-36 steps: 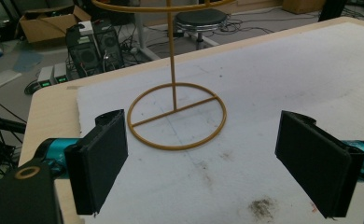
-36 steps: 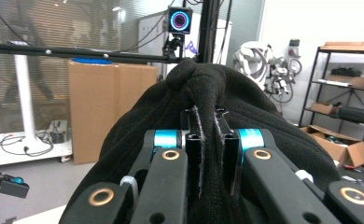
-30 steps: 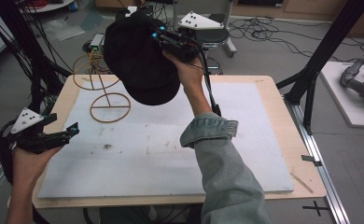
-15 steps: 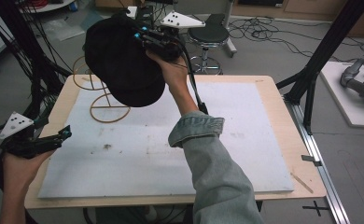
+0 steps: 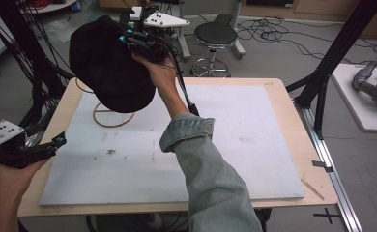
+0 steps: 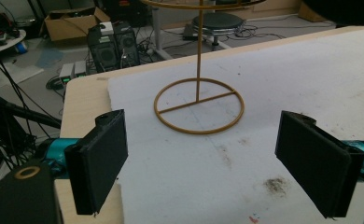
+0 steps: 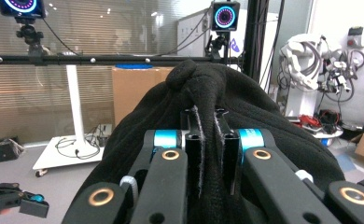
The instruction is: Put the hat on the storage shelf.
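Right hand-held gripper (image 5: 128, 39) is pinched tight on a fold of the black hat (image 5: 110, 65), which hangs in the air over the far-left corner of the surface (image 5: 273, 159), above the gold wire hat stand (image 6: 198, 105). The stand sits below the hat, its post upright on a ring base, so the hat likely has to come straight down onto it. Left hand-held gripper (image 5: 56, 143) hovers near the left edge, jaws spread and empty; the right one is nearer the stand.
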`<state>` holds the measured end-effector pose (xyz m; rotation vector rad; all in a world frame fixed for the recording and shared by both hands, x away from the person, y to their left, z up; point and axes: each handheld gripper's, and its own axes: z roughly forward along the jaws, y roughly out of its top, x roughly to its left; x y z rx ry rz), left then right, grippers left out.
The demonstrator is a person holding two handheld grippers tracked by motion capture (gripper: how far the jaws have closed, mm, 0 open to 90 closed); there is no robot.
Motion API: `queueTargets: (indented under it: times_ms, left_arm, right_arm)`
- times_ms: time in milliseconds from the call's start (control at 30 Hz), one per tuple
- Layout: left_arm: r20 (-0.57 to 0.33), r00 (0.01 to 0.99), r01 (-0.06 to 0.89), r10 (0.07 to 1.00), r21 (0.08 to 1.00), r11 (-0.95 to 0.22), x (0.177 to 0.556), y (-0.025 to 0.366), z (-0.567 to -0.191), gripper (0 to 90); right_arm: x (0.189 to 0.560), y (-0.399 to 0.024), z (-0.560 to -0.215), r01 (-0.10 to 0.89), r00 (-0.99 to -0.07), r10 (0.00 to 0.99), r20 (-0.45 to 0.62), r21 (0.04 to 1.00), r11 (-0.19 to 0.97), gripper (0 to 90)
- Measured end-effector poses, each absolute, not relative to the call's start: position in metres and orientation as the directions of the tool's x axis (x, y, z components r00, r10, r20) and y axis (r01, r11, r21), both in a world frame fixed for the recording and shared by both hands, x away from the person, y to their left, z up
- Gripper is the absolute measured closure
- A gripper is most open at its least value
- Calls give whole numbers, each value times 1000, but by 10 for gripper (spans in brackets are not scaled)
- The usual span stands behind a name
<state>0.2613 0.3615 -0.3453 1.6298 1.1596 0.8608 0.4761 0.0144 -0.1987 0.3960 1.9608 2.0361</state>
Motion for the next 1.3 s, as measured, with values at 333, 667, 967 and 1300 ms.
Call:
queueTargets:
  times_ms: [333,667,967,1300]
  left_arm:
    - [24,302,301,953,946,-119,259,365,-345,173]
    - [22,304,301,952,946,-118,258,366,-345,173]
    - [25,312,302,950,945,-124,258,366,-344,173]
    - [24,311,300,950,946,-122,258,365,-345,173]
  right_arm:
    - [488,30,-209,40,-914,402,46,999,-23,862]
    - [503,47,-225,139,-897,422,129,990,-8,860]
    - [508,58,-236,195,-879,445,168,981,14,847]
    - [516,70,-250,265,-856,469,216,963,40,799]
